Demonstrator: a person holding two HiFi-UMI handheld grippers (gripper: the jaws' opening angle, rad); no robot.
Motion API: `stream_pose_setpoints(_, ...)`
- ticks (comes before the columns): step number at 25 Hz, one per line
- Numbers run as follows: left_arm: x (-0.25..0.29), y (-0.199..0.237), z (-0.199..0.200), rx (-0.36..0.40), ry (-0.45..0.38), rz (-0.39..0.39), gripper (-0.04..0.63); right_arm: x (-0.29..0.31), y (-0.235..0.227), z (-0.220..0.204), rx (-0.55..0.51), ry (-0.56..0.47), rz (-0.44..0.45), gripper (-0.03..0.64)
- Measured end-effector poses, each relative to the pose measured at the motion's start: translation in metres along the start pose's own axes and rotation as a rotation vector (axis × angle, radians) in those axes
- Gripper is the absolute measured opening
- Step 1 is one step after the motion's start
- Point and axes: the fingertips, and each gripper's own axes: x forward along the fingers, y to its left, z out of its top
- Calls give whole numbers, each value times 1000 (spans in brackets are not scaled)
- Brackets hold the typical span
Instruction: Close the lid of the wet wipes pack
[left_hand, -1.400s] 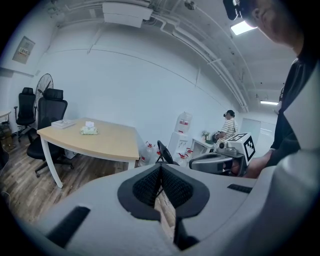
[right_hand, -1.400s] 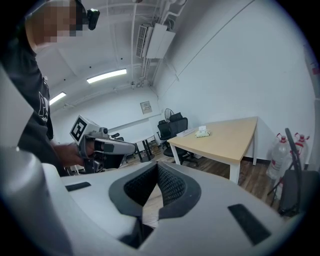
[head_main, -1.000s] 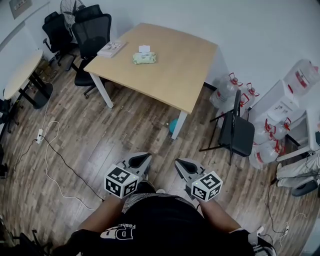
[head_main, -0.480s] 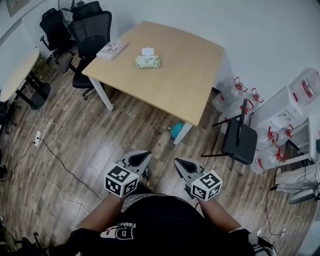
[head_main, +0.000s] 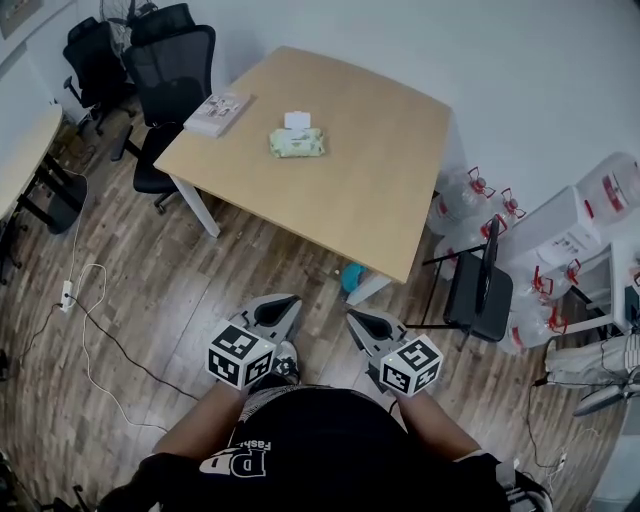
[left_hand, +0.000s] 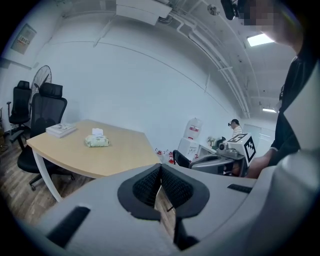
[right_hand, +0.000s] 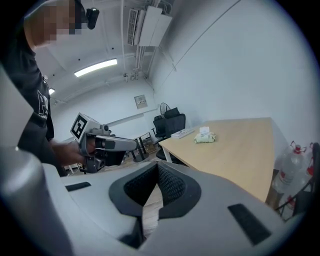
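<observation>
We are holding left gripper (head_main: 284, 305), right gripper (head_main: 358, 322) closed, empty; pale green soft wet wipes pack (head_main: 297, 144) lying well ahead, long axis crosswise, probably nearer left gripper.

Left hand-held gripper (head_main: 286, 305) and right hand-held gripper (head_main: 356, 321) side by side, jaws together, empty.

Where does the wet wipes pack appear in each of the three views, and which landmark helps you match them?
Head view: wet wipes pack at upper centre, on the table.
Left gripper view: left of centre, on the table top.
Right gripper view: right of centre, on the table top.
Shared landmark: the flat box at the table corner beside the black chair.
</observation>
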Motion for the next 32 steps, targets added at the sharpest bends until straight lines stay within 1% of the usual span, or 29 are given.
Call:
stream_pose_setpoints(3,2,26,10,1,3,-8,18,24,-4,12,-3,4,-6,5)
stream_pose_setpoints(7,3,51,13,-1,13,-20,18,49,-8,21,-6,9,-18,5)
stream_pose_setpoints(16,2,103,26,-11,-12,-24,18,93,-14,34,-17,34,-36,5)
stream_pose_setpoints(24,4,120,29,-19,-11,-37,18,111,-18,44,-24,39,-43,5)
stream_pose_setpoints(32,18,128,29,-29,22,-36,18,120,-32,49,-13,48,-29,5)
